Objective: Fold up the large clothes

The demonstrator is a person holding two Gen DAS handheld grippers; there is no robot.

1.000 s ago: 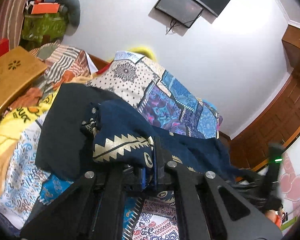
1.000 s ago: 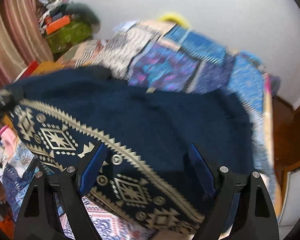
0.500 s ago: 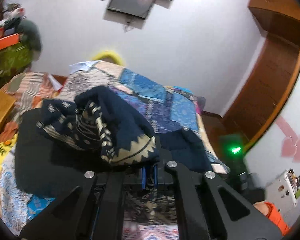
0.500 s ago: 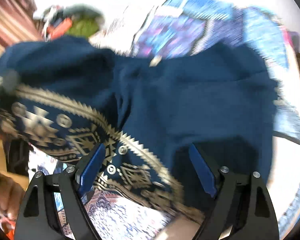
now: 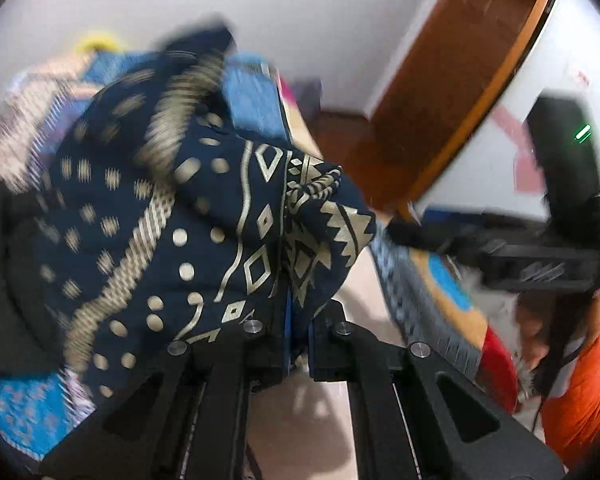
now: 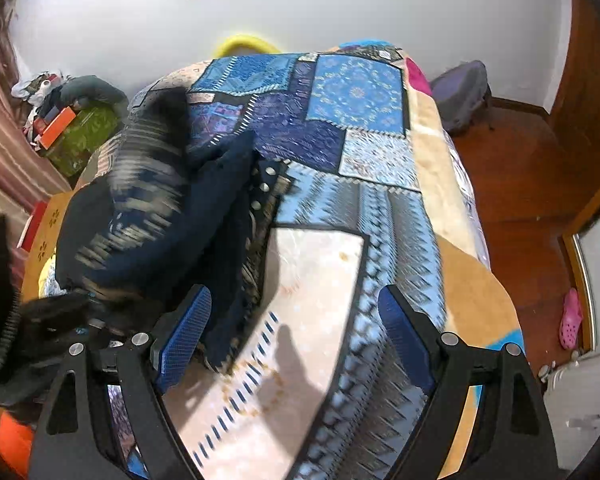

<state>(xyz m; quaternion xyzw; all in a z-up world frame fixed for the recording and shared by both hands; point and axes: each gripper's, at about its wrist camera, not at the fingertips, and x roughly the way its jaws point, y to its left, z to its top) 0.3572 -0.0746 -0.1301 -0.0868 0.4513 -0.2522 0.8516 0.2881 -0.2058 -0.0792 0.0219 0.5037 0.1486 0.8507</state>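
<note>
Left claw [image 5: 298, 344] pinches 1 corner of the navy patterned garment [image 6: 156, 216], bunched on the bed's [image 6: 380, 152] left side; spread, empty right claw [image 6: 296, 340] sits just right of it.

patchwork bedspread [image 6: 356, 92], pink clog [image 6: 571, 319], green box [image 6: 82, 136]

Black gripper frames [image 6: 296, 332], blue-padded fingers [image 6: 184, 332], silver screws, orange sleeve [image 5: 580, 392]

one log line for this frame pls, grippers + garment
left gripper: shut on navy patterned garment, bunched and lifted | right gripper: open, nothing held, over patchwork bedspread | fold: not yet laid flat
</note>
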